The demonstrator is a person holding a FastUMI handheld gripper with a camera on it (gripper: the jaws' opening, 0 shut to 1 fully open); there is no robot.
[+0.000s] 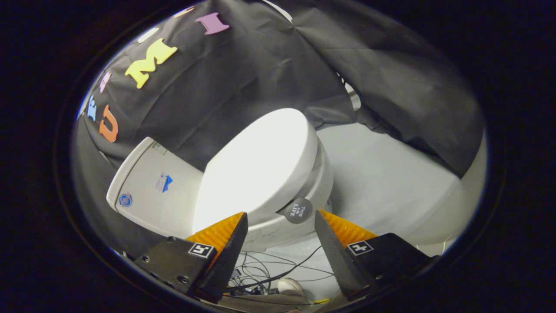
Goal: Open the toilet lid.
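Ahead of fingers: toilet (278, 204), tilted in view, front rim just beyond the tips.
Toilet lid (256, 165): down on the seat, closed, white, brightly lit.
Round sticker (299, 211): dark, on the lid's front edge, between the two fingers.
Hand-held gripper (281, 216): fingers spread wide, holding nothing, not touching the lid.
Tank (147, 187): behind the lid, against the black cloth wall (260, 65).
Floor (391, 174): pale, beside the bowl.
Cables (273, 271): loose, below the fingers.
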